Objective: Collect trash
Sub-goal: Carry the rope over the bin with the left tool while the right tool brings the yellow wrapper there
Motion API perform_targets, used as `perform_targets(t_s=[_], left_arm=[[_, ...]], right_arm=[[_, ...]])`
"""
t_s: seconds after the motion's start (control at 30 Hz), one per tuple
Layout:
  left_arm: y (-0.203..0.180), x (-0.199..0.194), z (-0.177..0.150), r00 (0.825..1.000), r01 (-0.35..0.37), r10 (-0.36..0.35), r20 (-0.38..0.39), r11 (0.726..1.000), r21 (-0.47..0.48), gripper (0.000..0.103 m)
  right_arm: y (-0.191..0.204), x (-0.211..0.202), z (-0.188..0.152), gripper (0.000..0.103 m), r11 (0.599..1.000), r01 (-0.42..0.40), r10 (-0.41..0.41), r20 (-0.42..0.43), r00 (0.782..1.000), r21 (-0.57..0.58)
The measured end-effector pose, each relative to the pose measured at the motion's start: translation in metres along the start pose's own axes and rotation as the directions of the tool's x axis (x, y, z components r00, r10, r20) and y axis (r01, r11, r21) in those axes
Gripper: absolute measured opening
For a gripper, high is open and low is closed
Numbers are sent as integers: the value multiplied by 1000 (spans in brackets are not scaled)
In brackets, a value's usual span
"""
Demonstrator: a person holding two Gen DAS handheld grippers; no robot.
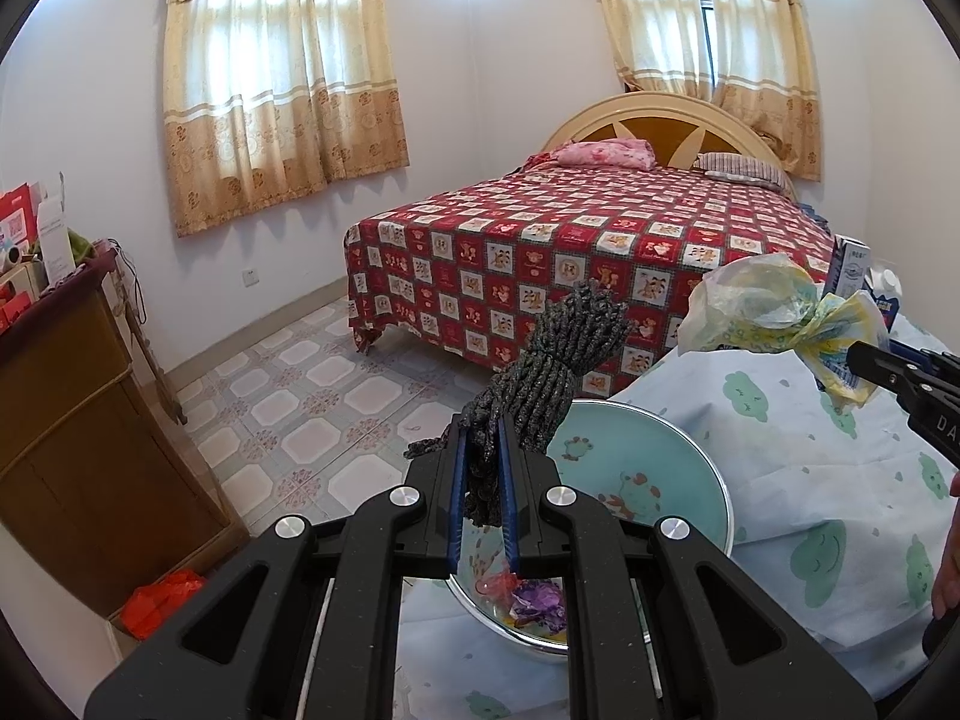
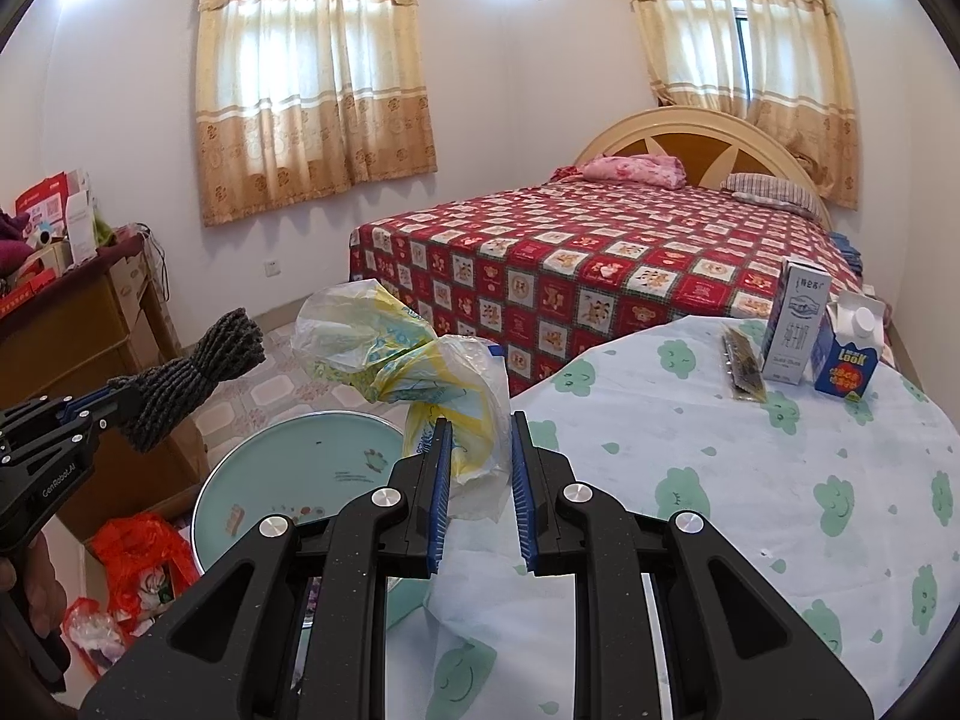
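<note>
My left gripper [image 1: 483, 429] is shut on a grey bundled rag [image 1: 558, 354] and holds it above a pale green basin [image 1: 672, 462]; the basin holds some crumpled trash [image 1: 534, 597]. The rag also shows in the right wrist view [image 2: 192, 372]. My right gripper [image 2: 480, 426] is shut on a crumpled yellow-and-white plastic bag [image 2: 414, 360], held over the table edge beside the basin [image 2: 300, 468]. The bag also shows in the left wrist view [image 1: 774, 306].
A round table with a cloud-print cloth [image 2: 720, 480] carries a white carton [image 2: 795, 324], a blue carton [image 2: 849, 354] and a dark flat packet [image 2: 744, 366]. A red bag [image 2: 138, 552] lies on the floor. A wooden cabinet [image 1: 66, 420] stands left, a bed [image 1: 570, 264] behind.
</note>
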State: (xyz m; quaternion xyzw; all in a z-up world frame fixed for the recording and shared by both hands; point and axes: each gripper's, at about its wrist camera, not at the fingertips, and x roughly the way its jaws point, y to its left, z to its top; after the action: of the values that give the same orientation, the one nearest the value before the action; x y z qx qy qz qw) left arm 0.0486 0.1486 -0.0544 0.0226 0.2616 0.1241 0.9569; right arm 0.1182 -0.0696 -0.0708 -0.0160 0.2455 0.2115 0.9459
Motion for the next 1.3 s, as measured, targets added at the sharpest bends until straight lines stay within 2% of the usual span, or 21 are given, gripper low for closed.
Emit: perform_targets(t_s=[1.3], left_arm=[[20,28,1,999,-35,34,-37,999,-41,10]], right_arm=[[48,31,2,19,996,-52,49,-49,998,-77]])
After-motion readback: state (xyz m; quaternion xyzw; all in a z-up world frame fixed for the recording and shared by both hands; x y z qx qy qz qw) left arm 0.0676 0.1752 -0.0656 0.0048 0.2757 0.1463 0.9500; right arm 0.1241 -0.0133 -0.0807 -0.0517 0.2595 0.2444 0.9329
